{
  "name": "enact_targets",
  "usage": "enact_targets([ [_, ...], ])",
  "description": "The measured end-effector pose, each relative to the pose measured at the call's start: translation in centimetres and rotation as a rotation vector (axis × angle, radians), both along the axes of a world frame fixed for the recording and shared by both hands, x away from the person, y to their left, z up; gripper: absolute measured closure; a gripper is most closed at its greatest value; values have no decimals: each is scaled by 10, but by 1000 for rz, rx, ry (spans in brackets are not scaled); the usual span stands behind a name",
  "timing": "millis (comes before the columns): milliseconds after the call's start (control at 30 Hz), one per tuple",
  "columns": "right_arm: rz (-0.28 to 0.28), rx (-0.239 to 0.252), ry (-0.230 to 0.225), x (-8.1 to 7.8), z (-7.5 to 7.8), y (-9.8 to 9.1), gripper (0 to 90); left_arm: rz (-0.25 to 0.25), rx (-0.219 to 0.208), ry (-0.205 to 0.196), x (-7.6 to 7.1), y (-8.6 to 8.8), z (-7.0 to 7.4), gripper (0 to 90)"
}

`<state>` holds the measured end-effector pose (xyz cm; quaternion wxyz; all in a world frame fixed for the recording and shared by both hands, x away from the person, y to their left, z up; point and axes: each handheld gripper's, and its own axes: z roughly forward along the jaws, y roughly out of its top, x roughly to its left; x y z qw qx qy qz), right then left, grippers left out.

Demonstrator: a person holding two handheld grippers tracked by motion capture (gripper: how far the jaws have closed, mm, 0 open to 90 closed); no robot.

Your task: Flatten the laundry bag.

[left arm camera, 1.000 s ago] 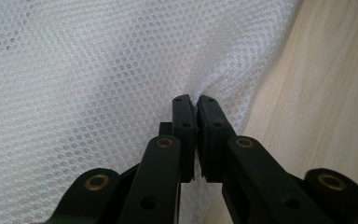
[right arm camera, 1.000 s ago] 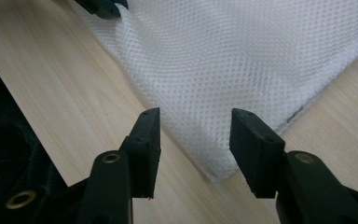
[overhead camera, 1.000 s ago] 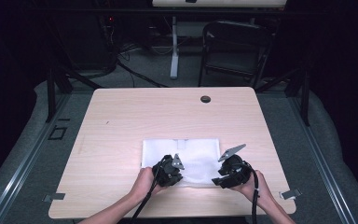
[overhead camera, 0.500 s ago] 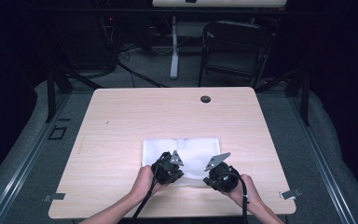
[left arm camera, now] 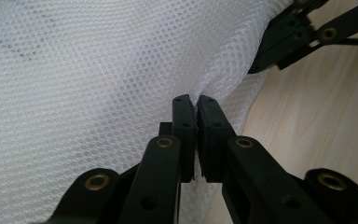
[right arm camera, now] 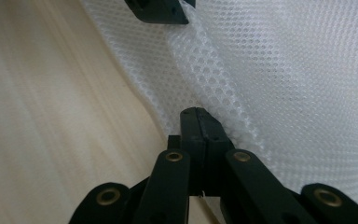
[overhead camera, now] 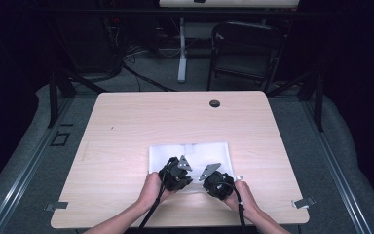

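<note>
Room: pretty dark back there, grey floor (overhead camera: 29, 146), a black folding chair (overhead camera: 246, 48) and a white stand leg (overhead camera: 181, 48) behind the table, cables trailing over the floor.
Table: light wood-grain top (overhead camera: 141, 122) with rounded corners and a small black round cap (overhead camera: 215, 103) near the far edge.
What's around: two small metal clips, one at the near left (overhead camera: 56, 206) and one at the near right (overhead camera: 303, 202); nothing stands in the way of the work area.
Mesh cloth: white, honeycomb-pattern netting (overhead camera: 190, 156), roughly rectangular, lying flat on the near middle of the table; small white tab (overhead camera: 189, 146) at its far edge.
Seam: in the right gripper view a thicker doubled band of mesh (right arm camera: 214, 79) runs along the cloth's edge, coarser holes than the rest.
Left gripper: (left arm camera: 196, 103) jaws pressed together on a pinch of the mesh cloth near its near edge, fabric puckering at the tips; the hand (overhead camera: 151, 187) comes in from the bottom.
Right gripper: (right arm camera: 199, 114) also clamped tight, biting the seam band right at the cloth's edge beside bare wood; the two grippers sit just beside each other.
</note>
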<state>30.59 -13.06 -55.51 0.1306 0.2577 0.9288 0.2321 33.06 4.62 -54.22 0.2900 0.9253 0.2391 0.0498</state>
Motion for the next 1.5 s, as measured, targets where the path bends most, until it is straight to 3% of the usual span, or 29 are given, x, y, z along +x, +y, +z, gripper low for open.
enact_targets([
  [300,7,5,2,2,-6,-1,900,11,-13,-2,0,1,2,868],
  [1033,-7,14,65,5,-4,-4,900,45,-47,3,2,4,10,870],
  [1500,-1,24,89,3,-4,-4,900,49,-41,-6,10,10,20,872],
])
